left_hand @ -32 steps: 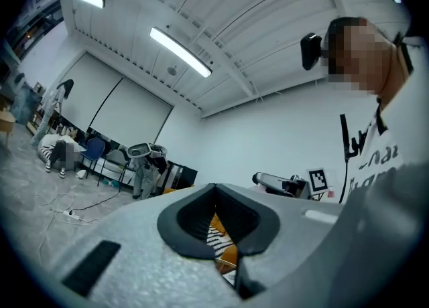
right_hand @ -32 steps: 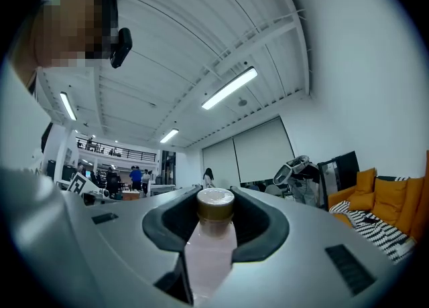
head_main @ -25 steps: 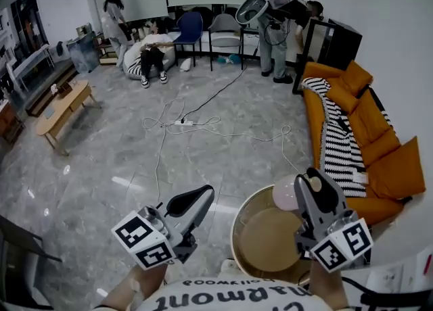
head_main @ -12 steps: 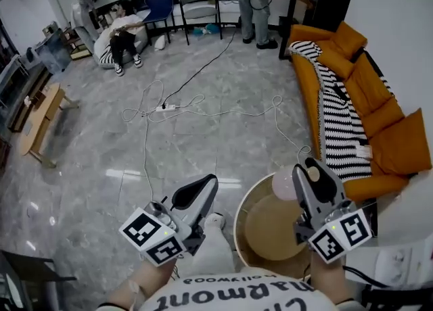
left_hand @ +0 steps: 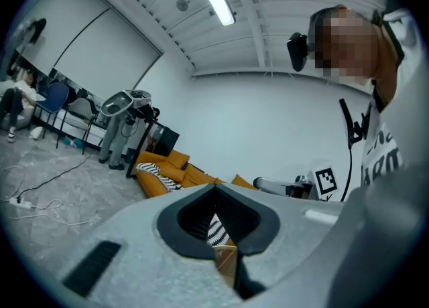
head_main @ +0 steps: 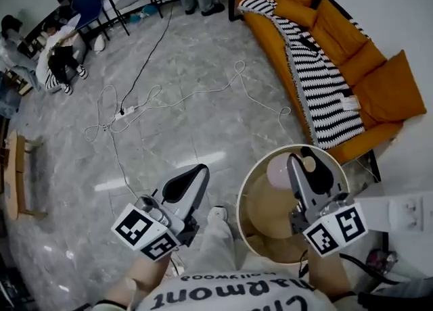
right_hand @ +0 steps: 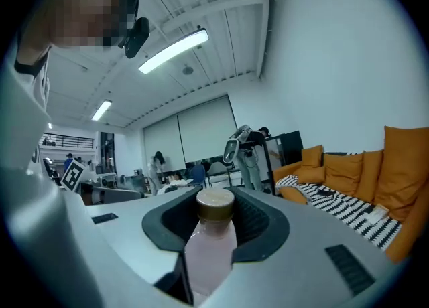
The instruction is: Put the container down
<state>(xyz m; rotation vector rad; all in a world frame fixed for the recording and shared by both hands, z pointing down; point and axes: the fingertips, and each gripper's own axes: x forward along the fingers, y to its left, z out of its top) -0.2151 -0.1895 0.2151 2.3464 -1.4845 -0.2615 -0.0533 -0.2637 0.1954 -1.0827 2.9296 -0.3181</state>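
My right gripper (head_main: 306, 161) is clamped on the pink bottle (right_hand: 208, 250), its cap toward the jaw tips, above the round table (head_main: 240, 211). The left gripper (head_main: 195, 173) is closed on nothing. I judge that letting go of the bottle while it's tilted, or near the rim, could make it roll off. Farther out, the floor cable (head_main: 169, 97) could snag my feet.

Office lounge with orange sofa (head_main: 379, 80)
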